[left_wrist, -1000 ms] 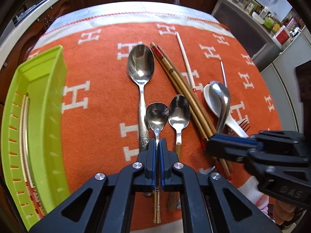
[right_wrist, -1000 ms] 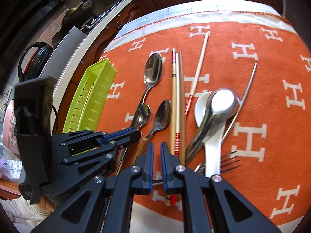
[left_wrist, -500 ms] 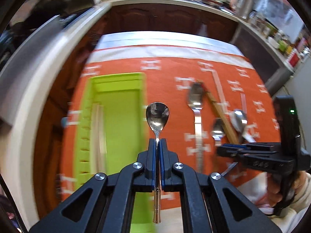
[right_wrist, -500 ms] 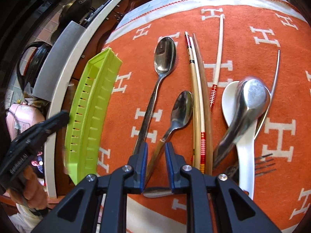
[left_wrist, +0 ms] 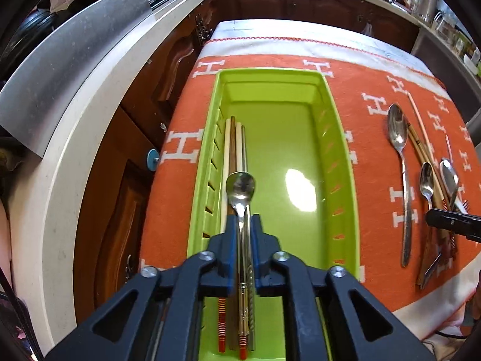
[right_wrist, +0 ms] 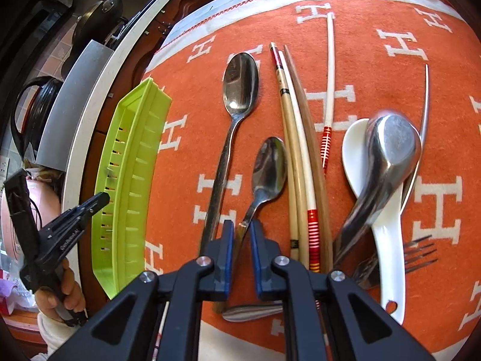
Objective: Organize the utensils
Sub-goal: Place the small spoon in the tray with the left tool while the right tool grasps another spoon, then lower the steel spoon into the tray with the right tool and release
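My left gripper (left_wrist: 242, 225) over green tray (left_wrist: 345, 162), jaws opening – small spoon (left_wrist: 240, 186) between them, above chopsticks (left_wrist: 231, 144) at tray's left wall. My right gripper (right_wrist: 240, 231) closing around teaspoon (right_wrist: 269, 168) handle on orange cloth (right_wrist: 375, 69).

We saw a small steel spoon (left_wrist: 240, 188) with a gold-banded handle between the blue pads of the left claw (left_wrist: 243, 225), whose jaws were opening, above a lime-green tray (left_wrist: 341, 162). Four chopsticks (left_wrist: 236, 150) lay lengthwise along the tray's left wall. On the orange cloth (right_wrist: 375, 15) lay a long spoon (right_wrist: 237, 96), a teaspoon (right_wrist: 269, 171), three more chopsticks (right_wrist: 297, 156), a white chopstick (right_wrist: 330, 69), a white soup spoon (right_wrist: 387, 255) under a steel ladle (right_wrist: 387, 156), and a fork (right_wrist: 418, 254).
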Demonstrator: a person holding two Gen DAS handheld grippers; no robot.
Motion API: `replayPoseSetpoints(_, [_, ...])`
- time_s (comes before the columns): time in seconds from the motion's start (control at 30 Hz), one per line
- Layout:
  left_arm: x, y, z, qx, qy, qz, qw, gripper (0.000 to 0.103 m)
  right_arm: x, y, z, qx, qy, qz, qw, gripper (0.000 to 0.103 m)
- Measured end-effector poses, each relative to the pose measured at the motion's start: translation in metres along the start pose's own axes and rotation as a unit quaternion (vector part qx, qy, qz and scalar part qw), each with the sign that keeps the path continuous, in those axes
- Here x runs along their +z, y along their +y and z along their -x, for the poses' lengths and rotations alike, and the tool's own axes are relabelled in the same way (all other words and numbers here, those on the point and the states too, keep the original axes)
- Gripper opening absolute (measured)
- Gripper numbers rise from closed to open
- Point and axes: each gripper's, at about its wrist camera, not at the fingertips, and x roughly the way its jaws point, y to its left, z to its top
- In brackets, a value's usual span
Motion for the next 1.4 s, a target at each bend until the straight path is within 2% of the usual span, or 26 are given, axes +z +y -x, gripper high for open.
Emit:
replayPoseSetpoints(0.2, [0.003,0.006,0.023,-0.011,-0.028,0.023,0.9993,0.013,0.005,0.027,0.020,0.020,-0.011,0.025,0.999,0.007])
replayPoseSetpoints(0.4, [0.004,0.024,0.042,0.032,-0.056,0.052,0.9966,0.017,0.012,0.081,0.023,0.052,0.003,0.070,0.996,0.007])
replayPoseSetpoints(0.53, [0.003,0.036,0.045,0.039,-0.061,0.075,0.9945,0.021,0.019,0.116,0.011,0.076,0.022,0.089,0.993,0.007])
replayPoseSetpoints(0.63, [-0.001,0.044,0.042,0.046,-0.057,0.086,0.9936,0.021,0.025,0.136,-0.005,0.078,0.030,0.090,0.992,0.007])
replayPoseSetpoints(1.0, [-0.015,0.057,0.031,0.053,-0.040,0.101,0.9926,0.032,0.036,0.149,-0.049,0.035,0.057,0.059,0.996,0.011])
replayPoseSetpoints(1.4, [-0.009,0.031,0.033,0.041,-0.042,0.073,0.9956,0.034,0.024,0.147,-0.015,0.018,0.012,0.125,0.992,0.011])
